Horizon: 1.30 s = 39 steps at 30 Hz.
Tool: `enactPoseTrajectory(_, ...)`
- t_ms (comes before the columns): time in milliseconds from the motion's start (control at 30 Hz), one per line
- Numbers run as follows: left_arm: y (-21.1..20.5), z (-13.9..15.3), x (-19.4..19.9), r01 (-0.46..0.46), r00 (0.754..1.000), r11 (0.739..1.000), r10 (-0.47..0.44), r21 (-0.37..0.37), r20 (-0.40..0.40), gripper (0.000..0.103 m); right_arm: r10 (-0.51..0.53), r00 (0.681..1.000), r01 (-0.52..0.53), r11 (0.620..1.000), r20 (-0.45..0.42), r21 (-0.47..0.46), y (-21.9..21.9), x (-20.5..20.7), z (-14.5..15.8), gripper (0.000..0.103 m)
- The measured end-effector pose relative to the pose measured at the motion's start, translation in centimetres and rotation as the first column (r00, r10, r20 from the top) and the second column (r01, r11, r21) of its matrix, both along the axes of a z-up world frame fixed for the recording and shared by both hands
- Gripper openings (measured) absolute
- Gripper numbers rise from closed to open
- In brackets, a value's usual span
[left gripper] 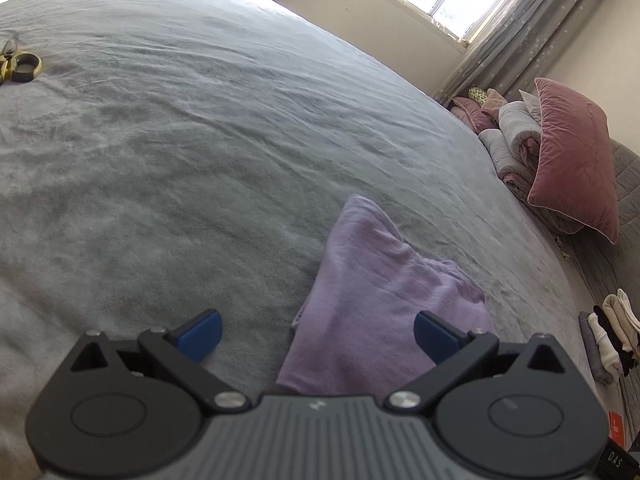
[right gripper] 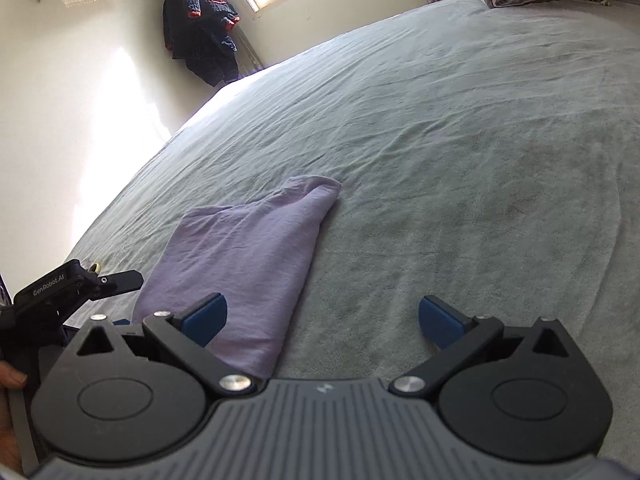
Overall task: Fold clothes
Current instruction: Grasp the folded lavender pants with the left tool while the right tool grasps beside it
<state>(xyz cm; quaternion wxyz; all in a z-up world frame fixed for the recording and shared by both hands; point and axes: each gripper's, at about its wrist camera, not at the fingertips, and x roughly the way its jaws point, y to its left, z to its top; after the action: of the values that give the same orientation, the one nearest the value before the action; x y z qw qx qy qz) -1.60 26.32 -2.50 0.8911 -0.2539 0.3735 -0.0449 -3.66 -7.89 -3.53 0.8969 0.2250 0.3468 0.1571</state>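
Note:
A folded lilac garment (left gripper: 372, 300) lies on the grey bedspread (left gripper: 200, 140). In the left wrist view my left gripper (left gripper: 318, 336) hangs open above the garment's near edge, its blue pads wide apart and holding nothing. The same lilac garment (right gripper: 248, 256) shows in the right wrist view, stretching away to a narrow end. My right gripper (right gripper: 323, 320) is open too, its left pad over the cloth's near corner and its right pad over bare bedspread (right gripper: 480, 160). The left gripper's body (right gripper: 60, 292) appears at the left edge there, held by a hand.
Scissors and a dark ring (left gripper: 18, 66) lie far left on the bed. Pink pillows (left gripper: 572, 160) and rolled bedding are heaped at the right edge, with folded clothes (left gripper: 608, 336) beyond. A dark coat (right gripper: 204, 28) hangs on the wall by the window.

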Motion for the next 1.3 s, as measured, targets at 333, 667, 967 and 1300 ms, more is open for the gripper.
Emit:
enactPoseTrajectory(333, 0.4, -1.1, 2.6, 0.046, 0.999, 0.977, -0.047, -0.207, 0.002, 0.102, 0.011, 0.999, -0.003, 0.973, -0.037, 0.230, -1.5, 2.4, -0.9, 0.103)
enactPoseTrajectory(667, -0.5, -2.1, 4.4, 0.050, 0.999, 0.968, -0.049, -0.247, 0.011, 0.092, 0.062, 0.996, -0.031, 0.916, -0.064, 0.400, -1.7, 4.4, -1.2, 0.091)
enactPoseTrajectory(967, 0.1, -3.2, 4.7, -0.016, 1.000, 0.963, 0.018, -0.268, 0.004, 0.049, 0.121, 0.991, -0.095, 0.933, -0.056, 0.347, -0.1, 6.1, -0.3, 0.083)
enactPoseTrajectory(1300, -0.9, -2.6, 3.6, -0.109, 0.993, 0.969, 0.118, -0.222, 0.025, 0.013, 0.122, 0.991, -0.112, 0.982, -0.054, 0.150, 0.8, 4.8, 1.3, 0.021)
